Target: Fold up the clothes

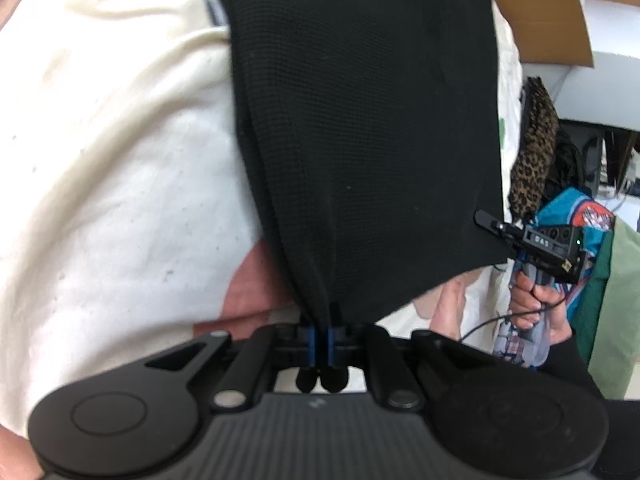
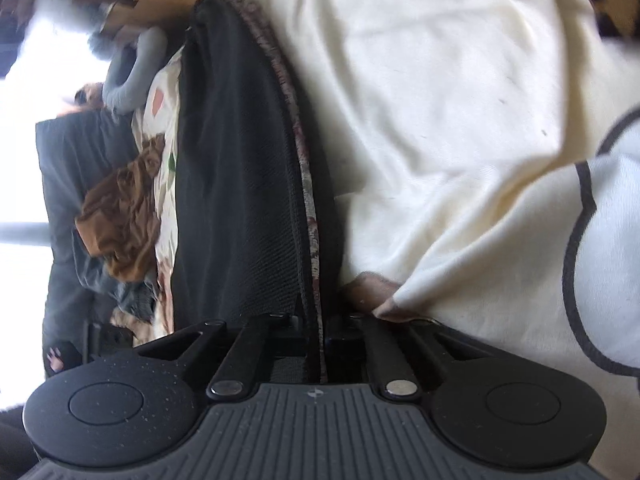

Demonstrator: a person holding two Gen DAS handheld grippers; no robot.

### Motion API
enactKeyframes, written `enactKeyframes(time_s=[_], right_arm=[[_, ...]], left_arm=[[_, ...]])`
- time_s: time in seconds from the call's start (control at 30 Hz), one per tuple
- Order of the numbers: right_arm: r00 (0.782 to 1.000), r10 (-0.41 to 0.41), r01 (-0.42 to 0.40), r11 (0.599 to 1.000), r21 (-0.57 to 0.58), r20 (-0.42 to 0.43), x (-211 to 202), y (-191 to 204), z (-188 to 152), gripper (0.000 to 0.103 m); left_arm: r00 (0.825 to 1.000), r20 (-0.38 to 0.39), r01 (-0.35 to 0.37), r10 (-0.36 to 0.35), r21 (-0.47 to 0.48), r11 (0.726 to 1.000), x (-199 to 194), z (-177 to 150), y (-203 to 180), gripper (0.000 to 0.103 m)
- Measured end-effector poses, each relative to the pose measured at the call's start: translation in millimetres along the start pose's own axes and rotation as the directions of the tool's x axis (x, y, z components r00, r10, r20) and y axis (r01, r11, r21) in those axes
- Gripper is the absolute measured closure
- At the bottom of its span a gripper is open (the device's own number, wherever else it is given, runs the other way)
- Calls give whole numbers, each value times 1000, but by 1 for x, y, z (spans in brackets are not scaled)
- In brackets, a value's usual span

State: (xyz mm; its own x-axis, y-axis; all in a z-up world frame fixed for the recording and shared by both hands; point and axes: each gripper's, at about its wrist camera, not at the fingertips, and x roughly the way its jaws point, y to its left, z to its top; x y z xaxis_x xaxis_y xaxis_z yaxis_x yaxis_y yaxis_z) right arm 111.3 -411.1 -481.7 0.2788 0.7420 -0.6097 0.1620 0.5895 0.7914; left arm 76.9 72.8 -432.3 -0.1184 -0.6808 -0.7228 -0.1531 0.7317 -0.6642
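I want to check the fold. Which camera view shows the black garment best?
The left wrist view: the black garment spreads out wide there, held by the left gripper. The right wrist view shows only its edge running into the right gripper.

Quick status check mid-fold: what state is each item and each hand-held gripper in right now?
Left hand-held gripper: shut on the black garment's bunched corner.
Right hand-held gripper: shut on the black garment's edge.
Black garment: folded in layers, held at two points over the cream cloth.
Cream cloth: spread out, wrinkled.
Leopard-print item: bunched at the side, untouched.
Cardboard box: flap open.
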Motion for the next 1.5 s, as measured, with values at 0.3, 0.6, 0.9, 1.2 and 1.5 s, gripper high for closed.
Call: enactKeyframes(time_s=[0.3, 0.6, 0.9, 1.2, 1.5], right_arm=[[1000, 18, -19, 999, -50, -20, -23, 29, -19, 101], [992, 24, -34, 996, -79, -121, -35, 49, -52, 101], [976, 10, -40, 990, -135, -215, -46, 74, -82, 101], [963, 13, -52, 989, -136, -269, -55, 85, -100, 101], [981, 25, -50, 991, -128, -194, -52, 86, -82, 100]], left_arm=[[999, -8, 37, -37, 24, 999, -34, -16, -5, 98], [998, -45, 51, -48, 57, 997, -51, -33, -7, 98], [992, -116, 70, -55, 133, 989, -63, -41, -19, 98], [986, -124, 125, -113, 91, 988, -61, -56, -20, 97], [989, -55, 145, -140, 89, 985, -55, -43, -21, 97]])
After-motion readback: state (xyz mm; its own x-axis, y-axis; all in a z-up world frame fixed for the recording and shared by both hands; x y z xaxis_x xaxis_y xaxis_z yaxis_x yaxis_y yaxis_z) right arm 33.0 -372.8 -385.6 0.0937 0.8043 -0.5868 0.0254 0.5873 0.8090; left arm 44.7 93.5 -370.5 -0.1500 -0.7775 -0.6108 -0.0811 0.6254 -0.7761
